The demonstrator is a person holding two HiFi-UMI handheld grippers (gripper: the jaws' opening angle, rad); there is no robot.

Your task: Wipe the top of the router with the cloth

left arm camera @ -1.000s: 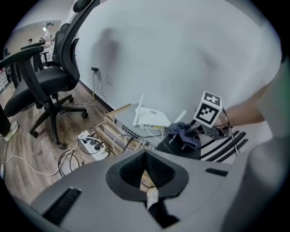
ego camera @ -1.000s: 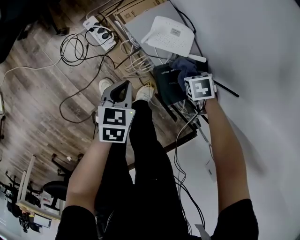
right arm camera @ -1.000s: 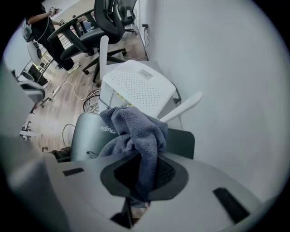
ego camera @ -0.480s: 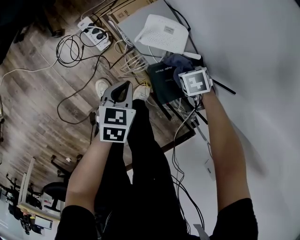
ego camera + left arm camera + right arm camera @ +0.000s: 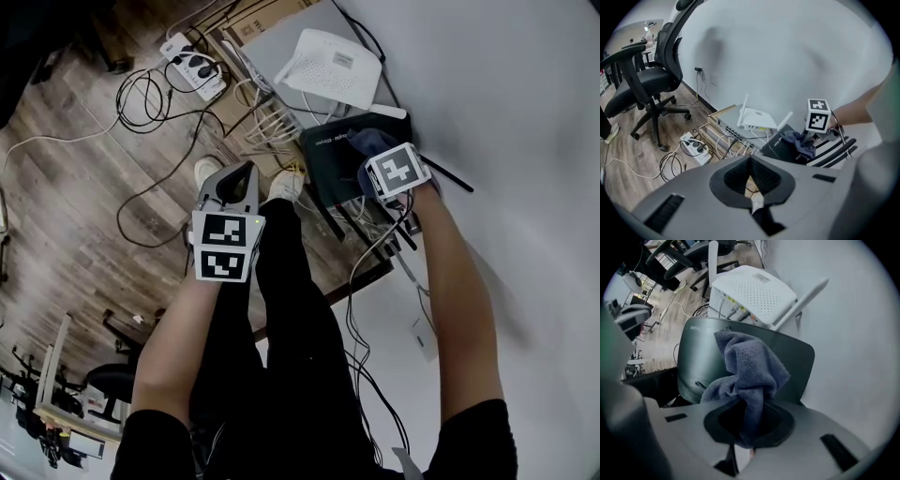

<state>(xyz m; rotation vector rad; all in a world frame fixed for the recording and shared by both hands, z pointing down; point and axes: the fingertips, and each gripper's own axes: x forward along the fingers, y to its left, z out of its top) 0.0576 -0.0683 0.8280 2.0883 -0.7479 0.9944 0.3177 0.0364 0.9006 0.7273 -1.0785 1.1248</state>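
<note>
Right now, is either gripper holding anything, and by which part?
The right gripper holds the grey-blue cloth by a bunched end pinched between its jaws; the rest lies on the black router. The left gripper holds nothing, jaws together.

Nubby terry cloth (image 5: 751, 367); black router (image 5: 693, 357) smooth, glossy plastic; white router (image 5: 754, 291) matt perforated plastic; floor (image 5: 75, 216) wood-grain.

White router (image 5: 754, 291) w/ antennas (image 5: 802, 302) blocks beyond black router (image 5: 696, 362); cables (image 5: 272, 127) left.
</note>
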